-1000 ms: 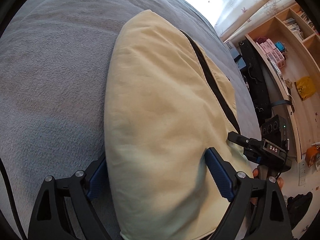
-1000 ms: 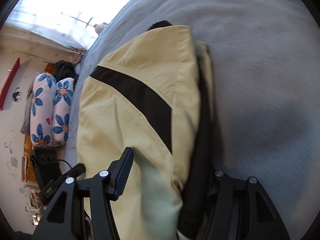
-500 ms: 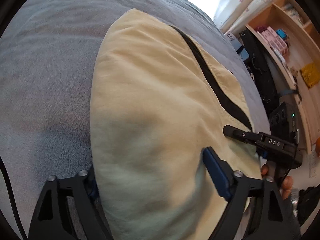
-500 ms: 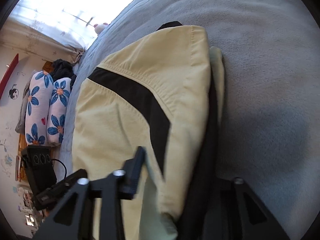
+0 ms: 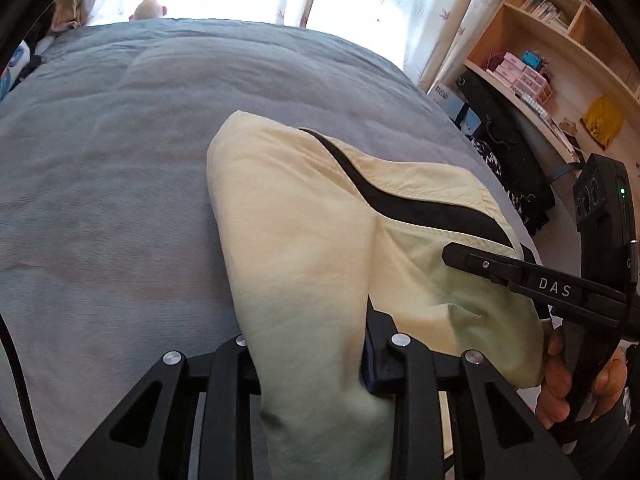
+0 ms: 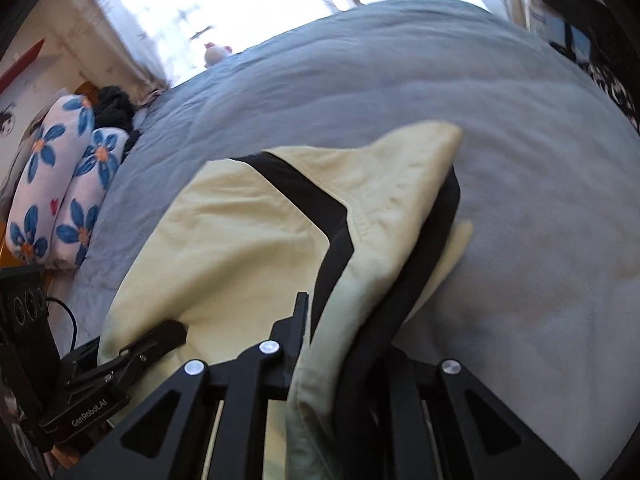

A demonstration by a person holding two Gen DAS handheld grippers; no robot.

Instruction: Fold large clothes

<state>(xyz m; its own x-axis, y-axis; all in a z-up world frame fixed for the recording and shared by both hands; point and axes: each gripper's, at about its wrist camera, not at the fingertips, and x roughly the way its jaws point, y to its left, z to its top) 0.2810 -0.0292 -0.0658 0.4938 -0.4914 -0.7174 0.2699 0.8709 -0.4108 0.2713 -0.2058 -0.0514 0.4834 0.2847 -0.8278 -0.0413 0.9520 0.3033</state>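
Now both the left gripper [image 5: 308, 356] and right gripper [image 6: 340, 364] have just closed their fingers on the cream, black-striped garment [image 5: 304, 216], at lower centre, above the grey bed [image 5: 100, 200].

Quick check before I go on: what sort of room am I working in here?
Most likely a bedroom at home: the yellow garment lies on a grey bed cover, floral pillows sit at one side, and wooden bookshelves line the wall.

"DAS" on the right gripper [image 5: 460, 258]; "GenRobot.AI" on the left gripper [image 6: 168, 334]
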